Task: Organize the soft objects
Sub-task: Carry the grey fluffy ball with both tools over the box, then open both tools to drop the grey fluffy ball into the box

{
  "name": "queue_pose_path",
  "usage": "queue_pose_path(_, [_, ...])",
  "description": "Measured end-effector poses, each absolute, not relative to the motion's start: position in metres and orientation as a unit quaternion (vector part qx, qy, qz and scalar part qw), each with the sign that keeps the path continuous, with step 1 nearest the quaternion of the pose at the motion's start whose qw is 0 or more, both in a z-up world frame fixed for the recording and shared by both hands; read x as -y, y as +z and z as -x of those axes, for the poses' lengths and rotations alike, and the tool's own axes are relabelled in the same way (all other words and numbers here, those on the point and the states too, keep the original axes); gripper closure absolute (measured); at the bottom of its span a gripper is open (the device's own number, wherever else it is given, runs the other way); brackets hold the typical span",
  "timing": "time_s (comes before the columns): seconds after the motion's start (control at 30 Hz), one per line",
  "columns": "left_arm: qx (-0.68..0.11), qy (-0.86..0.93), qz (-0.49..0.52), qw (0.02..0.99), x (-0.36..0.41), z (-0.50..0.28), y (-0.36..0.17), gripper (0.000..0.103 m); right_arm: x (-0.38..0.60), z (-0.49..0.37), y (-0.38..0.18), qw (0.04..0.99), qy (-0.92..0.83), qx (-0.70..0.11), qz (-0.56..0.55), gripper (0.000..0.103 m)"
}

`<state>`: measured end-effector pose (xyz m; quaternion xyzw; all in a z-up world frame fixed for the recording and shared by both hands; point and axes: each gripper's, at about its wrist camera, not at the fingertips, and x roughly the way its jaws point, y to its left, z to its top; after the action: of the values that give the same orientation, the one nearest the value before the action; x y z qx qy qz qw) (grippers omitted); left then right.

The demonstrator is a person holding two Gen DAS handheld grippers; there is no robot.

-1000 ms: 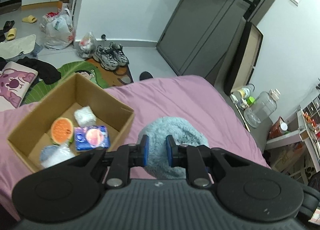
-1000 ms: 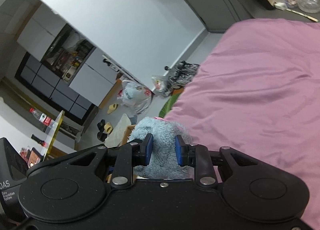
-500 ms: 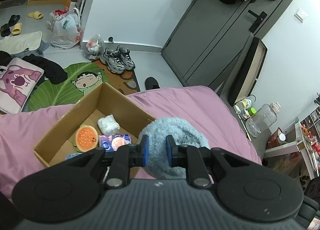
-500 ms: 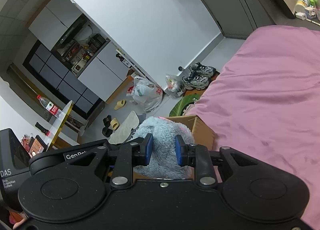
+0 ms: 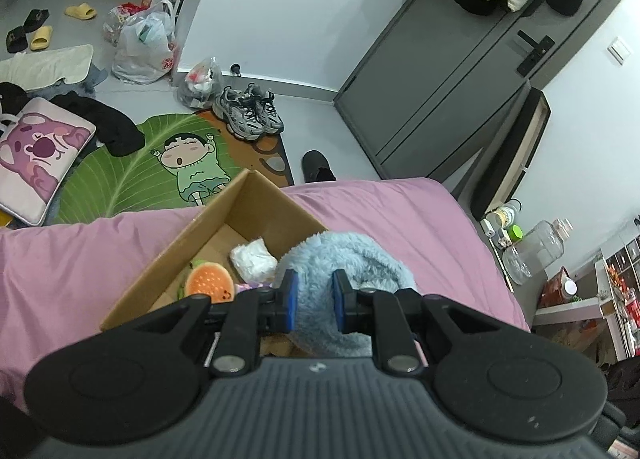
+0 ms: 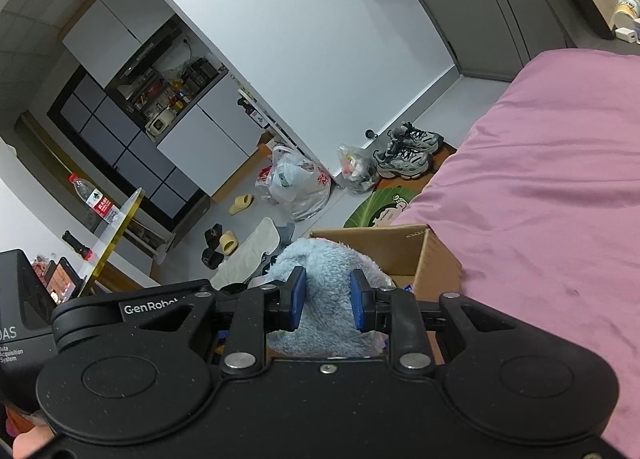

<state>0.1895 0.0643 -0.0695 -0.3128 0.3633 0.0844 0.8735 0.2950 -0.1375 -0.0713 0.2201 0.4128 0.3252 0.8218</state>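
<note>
A fluffy light blue plush point(image 5: 352, 259) hangs between both grippers. My left gripper point(image 5: 314, 301) is shut on it, and my right gripper point(image 6: 326, 299) is shut on it too point(image 6: 324, 259). The plush is over the near right corner of an open cardboard box point(image 5: 256, 195) that stands on the pink bed point(image 5: 80, 259). In the box lie an orange burger-like soft toy point(image 5: 210, 283) and a white crumpled soft thing point(image 5: 252, 257). The box also shows in the right wrist view point(image 6: 400, 247), behind the plush.
The pink bed point(image 6: 540, 199) spreads to the right of the box. On the floor beyond lie a green leaf mat point(image 5: 132, 175), grey sneakers point(image 5: 248, 117), plastic bags point(image 5: 140, 47) and a pink cushion point(image 5: 36, 155). A grey door point(image 5: 436, 79) stands at the back.
Both grippers have carried the blue plush leftward toward the box, and it now hangs over the box's near corner. The box sits closer and more central in both views.
</note>
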Motion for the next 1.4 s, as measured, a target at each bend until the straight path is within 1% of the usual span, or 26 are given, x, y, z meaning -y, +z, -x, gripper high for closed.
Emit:
queue_pose_path(0.5, [-0.386, 0.094, 0.313, 0.863, -0.099, -0.218, -0.097, 0.086, 0.099, -0.312, -0.087, 0.825, 0.315, -0.425, -0.201, 0.079])
queue_pose_path(0.6, [-0.392, 0.097, 0.307, 0.862, -0.101, -0.225, -0.096, 0.086, 0.098, -0.317, -0.091, 0.821, 0.314, -0.432, -0.204, 0.075])
queue_pose_path(0.67, [-0.391, 0.101, 0.290, 0.868, -0.100, -0.227, -0.091, 0.085, 0.100, -0.322, -0.094, 0.816, 0.303, -0.445, -0.211, 0.068])
queue_pose_path(0.7, [-0.391, 0.106, 0.278, 0.871, -0.099, -0.228, -0.088, 0.082, 0.102, -0.323, -0.095, 0.813, 0.304, -0.447, -0.217, 0.063])
queue_pose_path(0.73, [-0.393, 0.109, 0.267, 0.873, -0.098, -0.229, -0.085, 0.082, 0.102, -0.324, -0.096, 0.812, 0.304, -0.447, -0.219, 0.059])
queue_pose_path(0.83, [-0.405, 0.115, 0.262, 0.868, -0.101, -0.229, -0.081, 0.079, 0.108, -0.322, -0.095, 0.813, 0.307, -0.442, -0.221, 0.056])
queue_pose_path(0.97, [-0.409, 0.118, 0.252, 0.869, -0.103, -0.216, -0.074, 0.065, 0.118, -0.316, -0.096, 0.809, 0.302, -0.451, -0.224, 0.053])
queue_pose_path(1.03, [-0.407, 0.117, 0.245, 0.872, -0.104, -0.209, -0.069, 0.060, 0.121, -0.313, -0.089, 0.812, 0.299, -0.451, -0.218, 0.048])
queue_pose_path(1.1, [-0.405, 0.114, 0.243, 0.874, -0.104, -0.201, -0.063, 0.051, 0.125, -0.307, -0.080, 0.818, 0.297, -0.445, -0.212, 0.045])
queue_pose_path(1.23, [-0.393, 0.118, 0.227, 0.883, -0.104, -0.185, -0.048, 0.041, 0.133, -0.293, -0.062, 0.829, 0.288, -0.435, -0.202, 0.036])
queue_pose_path(1.3, [-0.387, 0.123, 0.219, 0.887, -0.103, -0.177, -0.041, 0.030, 0.138, -0.287, -0.053, 0.835, 0.282, -0.431, -0.194, 0.032])
queue_pose_path(1.4, [-0.383, 0.114, 0.209, 0.893, -0.101, -0.163, -0.031, 0.021, 0.148, -0.271, -0.042, 0.846, 0.275, -0.421, -0.177, 0.022])
